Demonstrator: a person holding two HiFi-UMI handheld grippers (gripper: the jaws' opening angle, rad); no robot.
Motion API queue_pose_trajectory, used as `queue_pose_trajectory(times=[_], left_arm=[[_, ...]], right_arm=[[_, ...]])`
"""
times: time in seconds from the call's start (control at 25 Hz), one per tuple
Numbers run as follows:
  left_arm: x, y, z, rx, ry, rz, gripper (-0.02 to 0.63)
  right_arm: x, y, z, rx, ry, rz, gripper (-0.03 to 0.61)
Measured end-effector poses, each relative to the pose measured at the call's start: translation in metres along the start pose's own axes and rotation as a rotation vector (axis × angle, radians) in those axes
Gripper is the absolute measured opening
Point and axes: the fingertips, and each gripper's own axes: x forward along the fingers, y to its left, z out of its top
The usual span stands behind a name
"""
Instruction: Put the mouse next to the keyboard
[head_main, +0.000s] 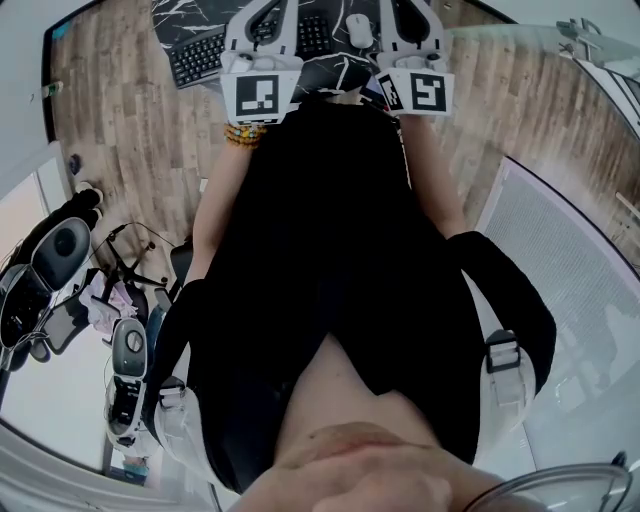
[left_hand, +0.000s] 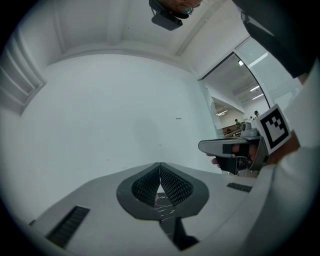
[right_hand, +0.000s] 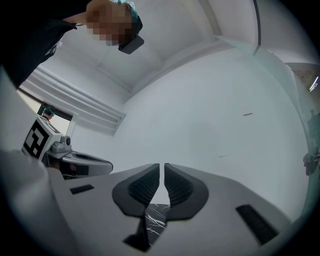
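Observation:
In the head view a black keyboard (head_main: 200, 55) lies on a black marble-patterned mat (head_main: 185, 15) at the top edge. A white mouse (head_main: 359, 30) rests to its right, between the two grippers and close to the right one. My left gripper (head_main: 263, 22) hovers over the keyboard's right part. In its own view this gripper (left_hand: 160, 168) is shut, pads together with nothing between them. My right gripper (head_main: 408, 22) is just right of the mouse. In the right gripper view it (right_hand: 162, 169) is shut to a thin slit with nothing in it. Both point at a white wall.
The person's black top fills the middle of the head view. Wood-look flooring (head_main: 130, 120) lies below the desk. A chair base (head_main: 130, 262) and grey gear (head_main: 50, 265) crowd the left floor. A pale panel (head_main: 570, 250) runs down the right side.

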Motion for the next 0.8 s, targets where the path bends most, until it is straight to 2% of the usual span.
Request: queue_pose_trajectory(times=[0.8], left_arm=[[-0.010, -0.011, 0.000, -0.017, -0.017, -0.019, 0.014]], right_arm=[[-0.020, -0.014, 0.009, -0.012, -0.026, -0.030, 0.038]])
